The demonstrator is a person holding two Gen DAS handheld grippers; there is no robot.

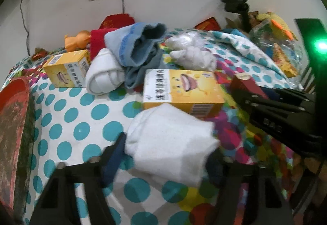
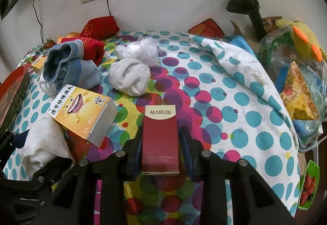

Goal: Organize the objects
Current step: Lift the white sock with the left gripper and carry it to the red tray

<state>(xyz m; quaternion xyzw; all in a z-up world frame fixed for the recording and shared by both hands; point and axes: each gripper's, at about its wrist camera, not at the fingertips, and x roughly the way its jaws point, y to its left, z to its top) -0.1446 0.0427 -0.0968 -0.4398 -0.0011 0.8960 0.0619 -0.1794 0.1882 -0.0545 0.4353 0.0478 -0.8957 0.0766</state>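
- The right gripper [image 2: 161, 139] squeezes the stiff, light red box [image 2: 160, 139] by its long sides.
- The left gripper [image 1: 169, 155] has the soft white sock [image 1: 169, 143] between its jaws; whether they pinch it, I cannot tell.

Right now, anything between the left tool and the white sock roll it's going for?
Nothing visible. The white sock roll already sits between the left tool's fingers, with no object in the gap. The yellow medicine box lies just behind the roll, touching or overlapping it. The right tool is shut on the red Marubi box, off to the side.
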